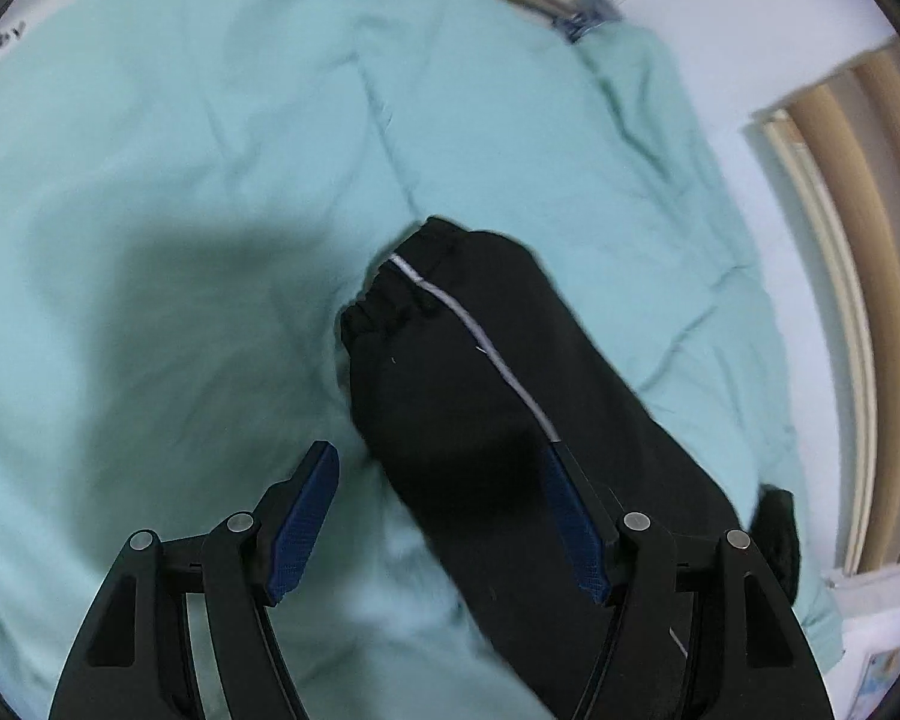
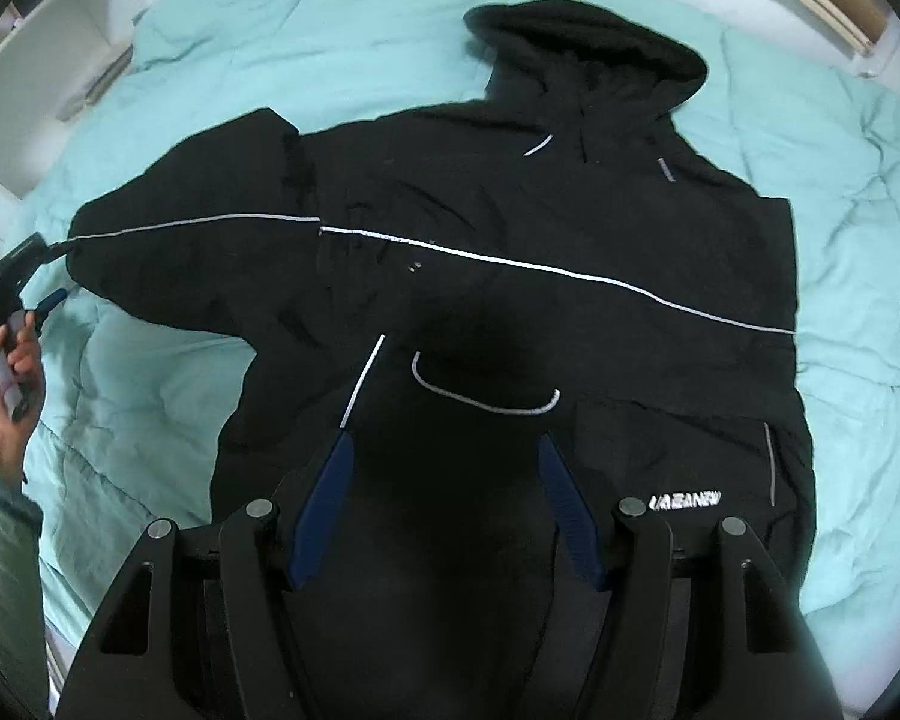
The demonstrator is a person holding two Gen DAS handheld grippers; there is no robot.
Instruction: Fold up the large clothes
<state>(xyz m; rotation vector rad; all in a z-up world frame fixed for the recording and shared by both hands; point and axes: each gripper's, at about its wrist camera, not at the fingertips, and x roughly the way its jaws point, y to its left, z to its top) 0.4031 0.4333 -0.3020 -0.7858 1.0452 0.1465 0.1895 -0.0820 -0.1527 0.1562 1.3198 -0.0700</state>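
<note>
black hooded jacket (image 2: 510,276) | white piping, chest logo | spread flat, hood up | on mint-green bed quilt (image 2: 858,240)

Both views downward, sharing jacket (image 2: 510,276)

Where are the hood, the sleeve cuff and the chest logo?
hood (image 2: 594,36): right wrist view, its top.
sleeve cuff (image 1: 390,300): left wrist view, gathered elastic.
chest logo (image 2: 685,501): right wrist view, white lettering.
</note>
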